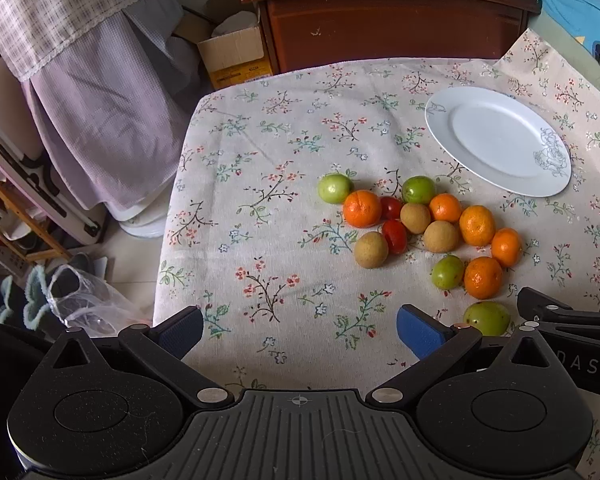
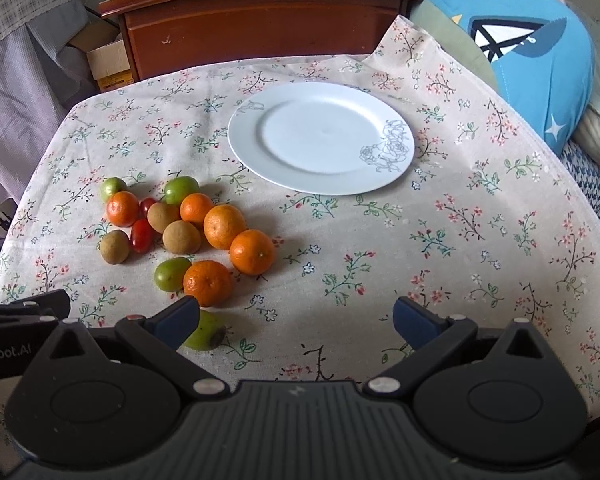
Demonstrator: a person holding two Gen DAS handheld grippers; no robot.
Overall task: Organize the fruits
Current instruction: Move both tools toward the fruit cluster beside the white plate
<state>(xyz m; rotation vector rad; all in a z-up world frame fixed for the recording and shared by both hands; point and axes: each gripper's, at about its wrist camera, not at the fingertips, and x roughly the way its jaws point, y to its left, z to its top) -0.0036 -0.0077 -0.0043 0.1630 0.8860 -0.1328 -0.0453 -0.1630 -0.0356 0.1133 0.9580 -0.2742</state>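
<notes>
Both wrist cameras are looking forward and down over a cloth-covered table (image 1: 260, 152). The left view is sitting farther left, taking in the floor beside it; the right view is centring the plate (image 2: 320, 138). Both are sharing the fruit cluster (image 1: 420, 220), plate and cabinet (image 2: 260, 12).

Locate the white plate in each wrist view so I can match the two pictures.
Left wrist view: white plate sits upper right on the floral tablecloth, beyond and right of the fruit cluster.
Right wrist view: white plate sits near centre top, beyond and right of the fruit.
Shared landmark: the grey rose drawing on the plate's rim, on its right side in both views.
</notes>
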